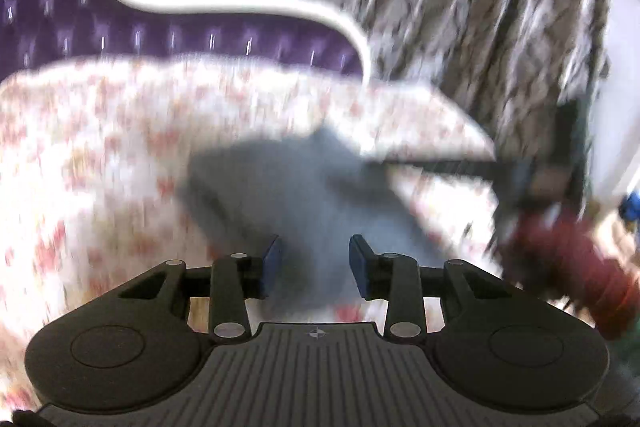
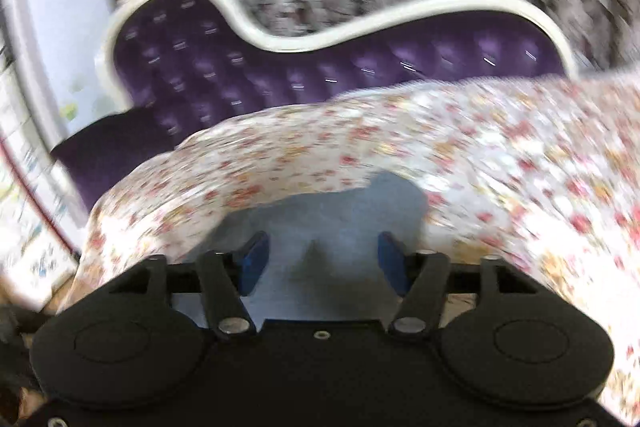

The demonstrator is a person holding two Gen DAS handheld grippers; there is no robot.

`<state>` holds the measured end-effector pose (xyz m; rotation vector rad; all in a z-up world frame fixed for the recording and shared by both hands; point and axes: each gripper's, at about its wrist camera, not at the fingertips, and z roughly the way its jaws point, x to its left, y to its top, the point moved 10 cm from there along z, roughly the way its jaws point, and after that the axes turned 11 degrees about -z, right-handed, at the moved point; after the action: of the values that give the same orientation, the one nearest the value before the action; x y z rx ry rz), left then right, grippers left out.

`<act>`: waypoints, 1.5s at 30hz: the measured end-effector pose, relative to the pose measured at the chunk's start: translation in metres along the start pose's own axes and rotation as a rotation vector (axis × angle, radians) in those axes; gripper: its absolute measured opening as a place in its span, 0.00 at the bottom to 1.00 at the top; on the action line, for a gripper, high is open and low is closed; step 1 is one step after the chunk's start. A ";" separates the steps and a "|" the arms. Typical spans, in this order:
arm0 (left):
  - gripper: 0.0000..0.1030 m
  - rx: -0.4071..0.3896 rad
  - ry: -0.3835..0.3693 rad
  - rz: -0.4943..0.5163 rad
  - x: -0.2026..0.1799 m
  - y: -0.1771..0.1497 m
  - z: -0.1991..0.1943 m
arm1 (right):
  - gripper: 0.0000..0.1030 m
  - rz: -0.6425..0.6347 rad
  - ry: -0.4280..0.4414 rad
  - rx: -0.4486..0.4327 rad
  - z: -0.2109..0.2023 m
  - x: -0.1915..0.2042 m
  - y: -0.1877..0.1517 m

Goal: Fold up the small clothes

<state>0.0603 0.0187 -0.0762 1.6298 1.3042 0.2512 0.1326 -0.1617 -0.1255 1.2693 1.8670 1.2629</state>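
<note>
A small grey-blue garment (image 1: 304, 187) lies on the floral bed sheet (image 1: 100, 147), blurred by motion. My left gripper (image 1: 316, 263) hovers over its near part with the blue pads (image 1: 272, 263) apart and nothing pinched between them. In the left wrist view my right gripper (image 1: 394, 165) reaches in from the right to the garment's far edge, held by an arm in a red sleeve (image 1: 568, 267). In the right wrist view the garment (image 2: 340, 211) spreads below my right gripper (image 2: 322, 263), whose pads (image 2: 252, 263) stand wide apart and press on no cloth.
The bed carries a white sheet with red and orange flowers (image 2: 500, 155). Behind it stands a purple tufted headboard (image 2: 280, 75) with a curved white frame. A grey patterned curtain (image 1: 440, 7) hangs beyond. The bed's edge falls away at the left of the right wrist view.
</note>
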 end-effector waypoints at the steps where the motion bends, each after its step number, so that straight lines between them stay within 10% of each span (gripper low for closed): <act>1: 0.42 -0.032 -0.006 -0.003 -0.003 0.011 -0.001 | 0.48 -0.037 0.005 0.006 0.003 0.008 -0.001; 9: 0.44 -0.099 0.126 -0.034 0.005 0.051 0.062 | 0.50 -0.110 0.068 0.146 0.049 0.040 -0.051; 17: 0.46 0.006 0.263 -0.031 0.047 -0.001 0.105 | 0.50 -0.081 0.089 0.140 0.036 0.048 -0.057; 45: 0.57 -0.023 0.228 -0.256 0.076 -0.027 0.095 | 0.59 -0.010 0.023 0.149 0.087 0.000 -0.040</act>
<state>0.1381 0.0264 -0.1732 1.4271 1.6611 0.3002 0.1881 -0.1316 -0.1970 1.3244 2.0138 1.1555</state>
